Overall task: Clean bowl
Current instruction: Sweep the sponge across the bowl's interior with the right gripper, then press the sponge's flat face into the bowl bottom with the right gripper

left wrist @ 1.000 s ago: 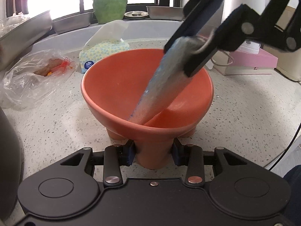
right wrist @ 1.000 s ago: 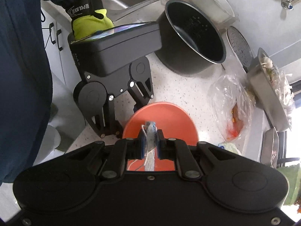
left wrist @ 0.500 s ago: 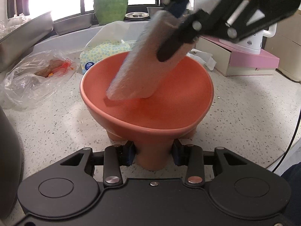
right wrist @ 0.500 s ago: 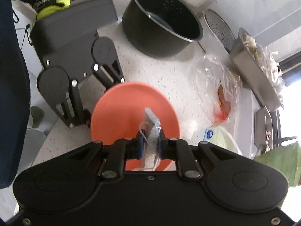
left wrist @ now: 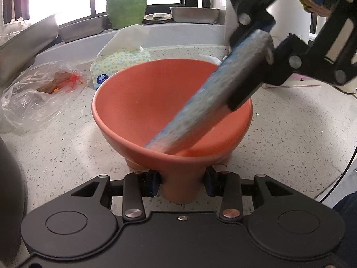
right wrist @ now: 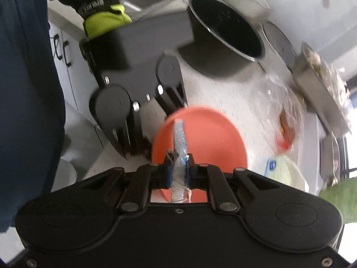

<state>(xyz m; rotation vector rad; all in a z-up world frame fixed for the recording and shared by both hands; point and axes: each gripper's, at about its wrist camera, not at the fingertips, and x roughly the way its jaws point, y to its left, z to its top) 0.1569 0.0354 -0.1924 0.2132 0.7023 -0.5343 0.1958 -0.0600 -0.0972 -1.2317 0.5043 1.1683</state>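
Speckled counter (left wrist: 290, 120) — sponge (left wrist: 200, 109) tip blurred behind bowl (left wrist: 138, 102) rim.

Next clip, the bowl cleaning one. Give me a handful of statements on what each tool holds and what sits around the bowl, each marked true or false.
1. The left tool is shut on a foot of the orange bowl. True.
2. The right tool is open and holds nothing. False: it is shut on a blue-grey scrubbing pad.
3. The pad's free end reaches down inside the bowl. True.
4. The bowl stands in the sink. False: it stands on the speckled counter.
5. A tissue pack lies behind the bowl in the left wrist view. True.
6. The black pot holds the pad. False: the pot stands apart from it.
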